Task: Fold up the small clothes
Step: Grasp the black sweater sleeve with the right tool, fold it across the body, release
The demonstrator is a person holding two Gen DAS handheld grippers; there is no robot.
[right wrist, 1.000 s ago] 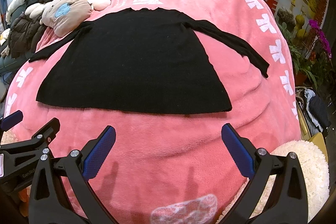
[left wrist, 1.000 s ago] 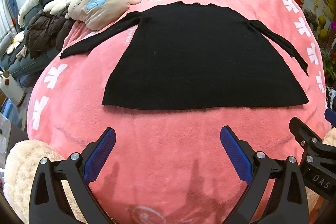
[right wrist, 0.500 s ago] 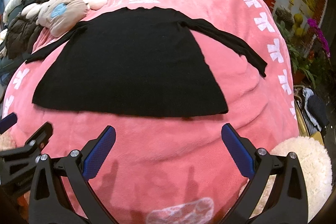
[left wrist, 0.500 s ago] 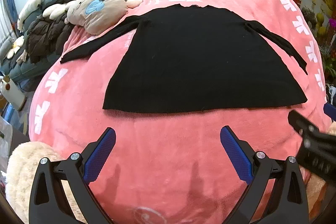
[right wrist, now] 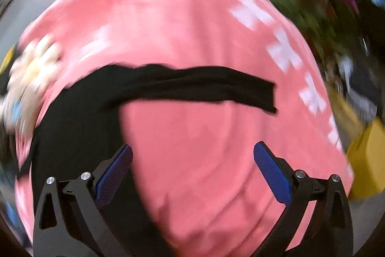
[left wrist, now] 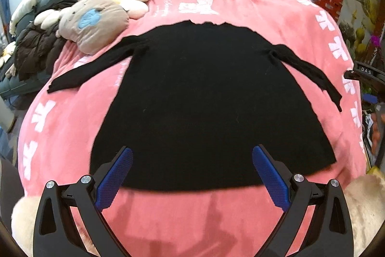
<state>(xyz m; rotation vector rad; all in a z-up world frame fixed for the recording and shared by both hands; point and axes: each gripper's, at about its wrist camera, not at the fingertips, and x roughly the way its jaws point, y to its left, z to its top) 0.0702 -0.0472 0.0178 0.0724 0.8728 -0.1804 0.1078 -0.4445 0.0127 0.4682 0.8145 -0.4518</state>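
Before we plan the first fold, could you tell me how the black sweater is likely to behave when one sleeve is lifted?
The black sweater lies flat and thin, so it will probably drape limply. Its narrow right sleeve looks light and should follow easily. The plush pink blanket may grip it, so dragging could bunch it.

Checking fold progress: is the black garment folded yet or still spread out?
Spread out. The black long-sleeved knit garment lies flat on the pink plush blanket, both sleeves extended sideways, no folds visible.
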